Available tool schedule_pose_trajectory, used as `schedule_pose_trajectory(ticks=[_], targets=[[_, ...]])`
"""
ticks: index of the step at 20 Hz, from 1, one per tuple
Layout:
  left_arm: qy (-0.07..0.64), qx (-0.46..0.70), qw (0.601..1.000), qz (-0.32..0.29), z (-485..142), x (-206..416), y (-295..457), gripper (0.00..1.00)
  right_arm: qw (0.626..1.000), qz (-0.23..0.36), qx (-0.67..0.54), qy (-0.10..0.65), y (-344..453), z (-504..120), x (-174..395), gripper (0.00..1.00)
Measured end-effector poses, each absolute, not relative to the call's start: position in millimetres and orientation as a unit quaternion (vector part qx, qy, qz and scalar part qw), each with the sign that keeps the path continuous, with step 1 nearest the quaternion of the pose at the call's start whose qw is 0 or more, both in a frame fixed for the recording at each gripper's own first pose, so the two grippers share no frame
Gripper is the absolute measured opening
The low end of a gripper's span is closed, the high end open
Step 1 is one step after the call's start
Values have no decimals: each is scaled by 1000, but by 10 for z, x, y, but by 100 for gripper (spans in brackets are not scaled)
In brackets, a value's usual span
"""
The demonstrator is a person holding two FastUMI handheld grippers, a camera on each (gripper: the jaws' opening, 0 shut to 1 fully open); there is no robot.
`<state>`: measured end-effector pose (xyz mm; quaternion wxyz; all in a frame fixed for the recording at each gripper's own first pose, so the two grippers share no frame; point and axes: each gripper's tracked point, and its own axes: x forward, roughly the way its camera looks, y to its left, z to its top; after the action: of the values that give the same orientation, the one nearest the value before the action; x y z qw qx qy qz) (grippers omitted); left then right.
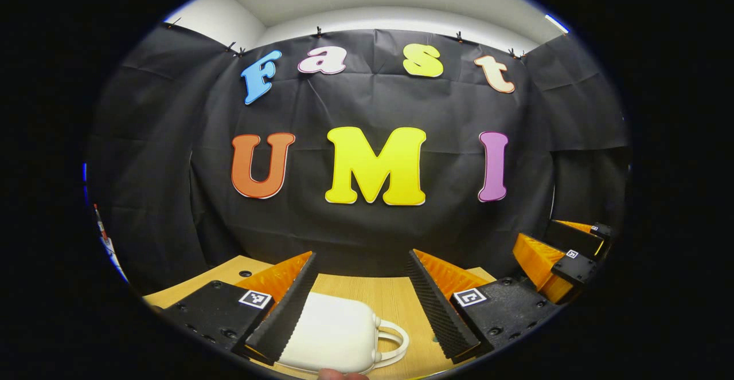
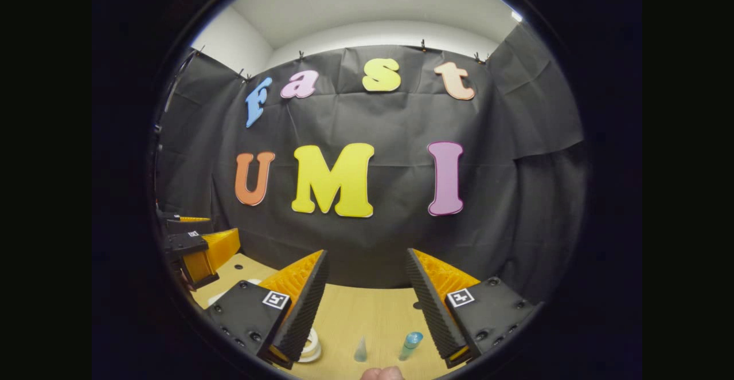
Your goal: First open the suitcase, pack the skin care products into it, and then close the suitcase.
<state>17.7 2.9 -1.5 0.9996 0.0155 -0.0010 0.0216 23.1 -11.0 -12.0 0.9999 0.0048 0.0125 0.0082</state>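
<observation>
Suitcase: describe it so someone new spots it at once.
Start at the wooden table below the black cloth wall. The suitcase lies on it at the near edge, between the left gripper fingers. It is a small white rounded case with a looped handle, shut.

The suitcase (image 1: 335,334) is a small white case with rounded corners and a white loop handle on one side, lying flat and closed, between the fingers of the left tongs (image 1: 362,305) and against the left finger. Two skin care products lie between the fingers of the right tongs (image 2: 367,305): a small clear cone-shaped one (image 2: 360,350), and a blue-capped tube (image 2: 410,344), tilted, just beside it.
</observation>
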Motion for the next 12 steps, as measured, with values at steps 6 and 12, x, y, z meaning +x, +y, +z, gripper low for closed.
schedule_pose_trajectory(ticks=[6,12], targets=[[29,49,998,20,-330,168,-95,99,999,0,-12,42,-361,-383,106,81],[84,135,987,-10,-910,240,-344,99,996,-27,-34,73,-873,-683,-38,81]])
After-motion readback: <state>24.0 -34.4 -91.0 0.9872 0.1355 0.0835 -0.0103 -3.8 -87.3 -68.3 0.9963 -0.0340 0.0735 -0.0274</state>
